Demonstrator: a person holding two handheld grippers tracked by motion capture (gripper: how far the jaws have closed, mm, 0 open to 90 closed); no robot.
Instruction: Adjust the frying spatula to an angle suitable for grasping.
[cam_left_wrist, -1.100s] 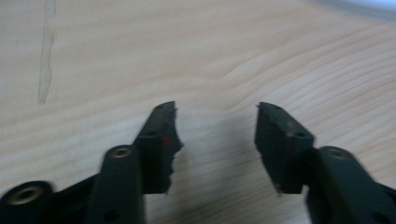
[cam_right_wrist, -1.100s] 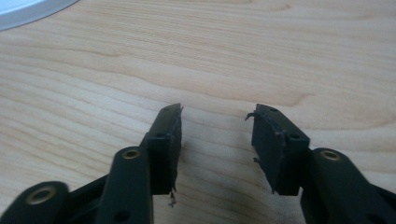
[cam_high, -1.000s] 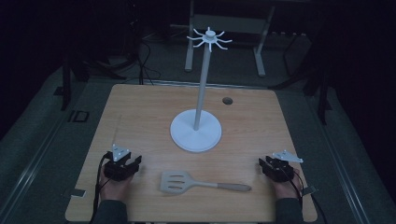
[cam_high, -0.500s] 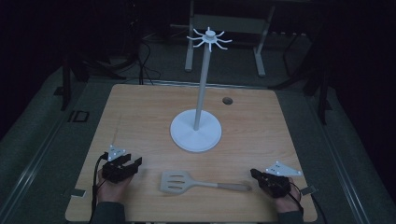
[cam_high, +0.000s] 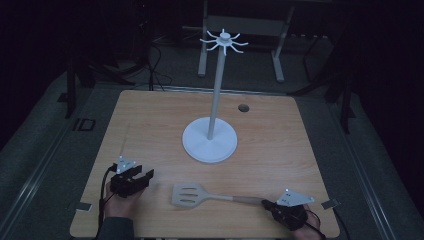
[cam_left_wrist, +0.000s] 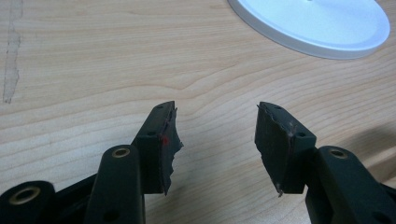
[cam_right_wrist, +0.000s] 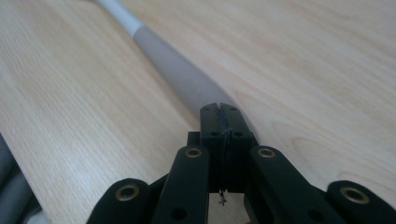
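High view: light wooden bench (cam_high: 150, 120); white utensil stand with round base and hooked crown (cam_high: 210, 142); pale grey slotted spatula (cam_high: 189, 195) lying flat near my edge. My left hand-held gripper (cam_high: 142, 176) rests apart; my right hand-held gripper (cam_high: 272, 206) sits at the handle's end.

Left gripper view: jaws spread, nothing between them.

Right gripper view: jaws pressed together, tips at the spatula handle (cam_right_wrist: 182, 79). Judgement: spatula ungrasped, hanging outstanding.
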